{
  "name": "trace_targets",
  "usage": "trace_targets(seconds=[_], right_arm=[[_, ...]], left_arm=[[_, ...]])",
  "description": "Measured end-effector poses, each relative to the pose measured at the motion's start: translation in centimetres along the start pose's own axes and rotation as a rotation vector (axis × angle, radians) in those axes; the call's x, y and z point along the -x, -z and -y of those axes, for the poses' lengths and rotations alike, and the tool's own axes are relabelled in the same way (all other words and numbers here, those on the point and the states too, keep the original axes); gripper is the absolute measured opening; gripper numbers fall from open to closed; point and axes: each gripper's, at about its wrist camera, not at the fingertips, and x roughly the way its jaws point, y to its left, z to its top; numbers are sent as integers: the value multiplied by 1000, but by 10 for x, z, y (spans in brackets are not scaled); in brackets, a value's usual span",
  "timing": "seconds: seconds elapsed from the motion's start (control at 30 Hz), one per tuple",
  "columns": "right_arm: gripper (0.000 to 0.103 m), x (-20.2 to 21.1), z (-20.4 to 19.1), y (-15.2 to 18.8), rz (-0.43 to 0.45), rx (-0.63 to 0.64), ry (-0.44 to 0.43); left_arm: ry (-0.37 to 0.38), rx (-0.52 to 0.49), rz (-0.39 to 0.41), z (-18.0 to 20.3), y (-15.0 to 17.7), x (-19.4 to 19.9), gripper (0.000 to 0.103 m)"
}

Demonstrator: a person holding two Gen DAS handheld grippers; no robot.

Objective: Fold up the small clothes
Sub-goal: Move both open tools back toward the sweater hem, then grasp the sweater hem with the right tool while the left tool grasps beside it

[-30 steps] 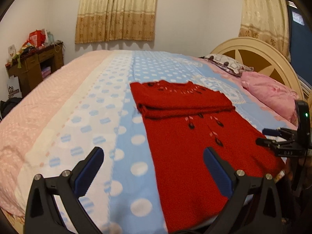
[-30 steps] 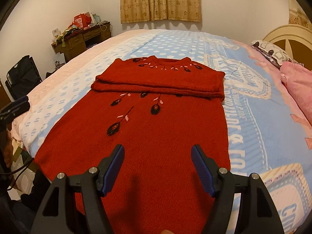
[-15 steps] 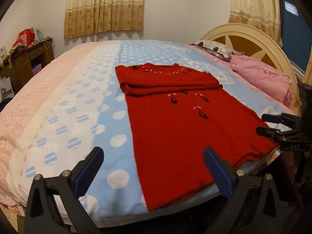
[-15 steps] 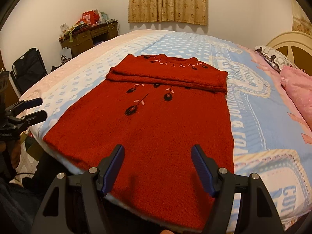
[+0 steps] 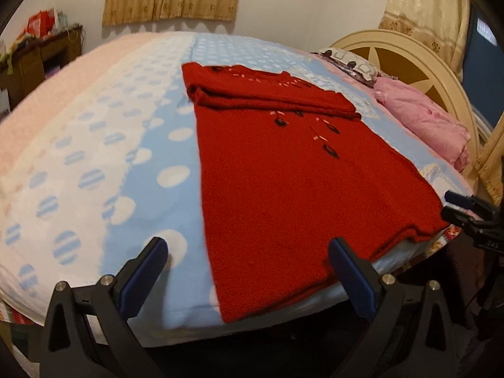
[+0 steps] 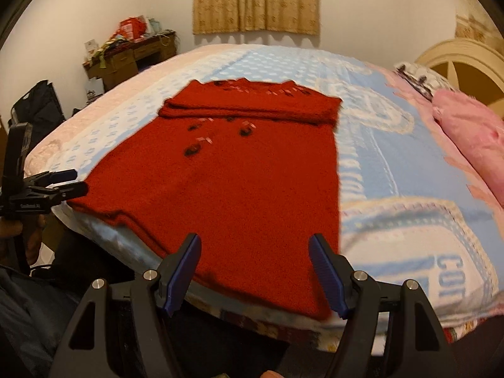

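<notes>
A red knitted sweater [image 5: 283, 170] lies flat on the bed, its sleeves folded across the chest below the neckline, its hem at the near bed edge. In the left wrist view my left gripper [image 5: 247, 253] stands open just off the bed edge, over the hem's left corner, with nothing between its blue pads. The right wrist view shows the sweater [image 6: 239, 182] again, and my right gripper [image 6: 255, 252] is open above the hem's right part, holding nothing. Each gripper appears in the other's view: the right gripper [image 5: 463, 211] beside the hem's right corner, the left gripper [image 6: 60, 182] near the left corner.
The bed's blue dotted cover [image 5: 132, 157] drops off at the near edge. A pink pillow [image 5: 422, 123] and a cream headboard [image 5: 409, 50] stand on the right. A cluttered wooden desk [image 6: 132, 53] and a black bag [image 6: 41, 104] are at the far left.
Both grippers have drawn back toward the near bed edge and the left has sunk lower. The sweater's hem and the bed edge have come into view. Jaws unchanged.
</notes>
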Motion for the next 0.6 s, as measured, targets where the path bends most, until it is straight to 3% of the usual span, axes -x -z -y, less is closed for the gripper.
trace_targets(seconds=[0.27, 0.4, 0.5, 0.57, 0.6], right_arm=[[71, 1, 36, 14, -13, -143, -13], [71, -4, 40, 21, -36, -174, -64], [57, -6, 40, 24, -42, -186, -82], [42, -5, 41, 24, -39, -192, -92], [40, -6, 42, 25, -42, -203, -108]], left_arm=[[45, 44, 0, -5, 2, 0, 102], [63, 36, 7, -3, 4, 2, 90], [77, 24, 6, 0, 4, 2, 77], [81, 20, 4, 0, 4, 2, 76], [79, 20, 1, 0, 4, 1, 76]])
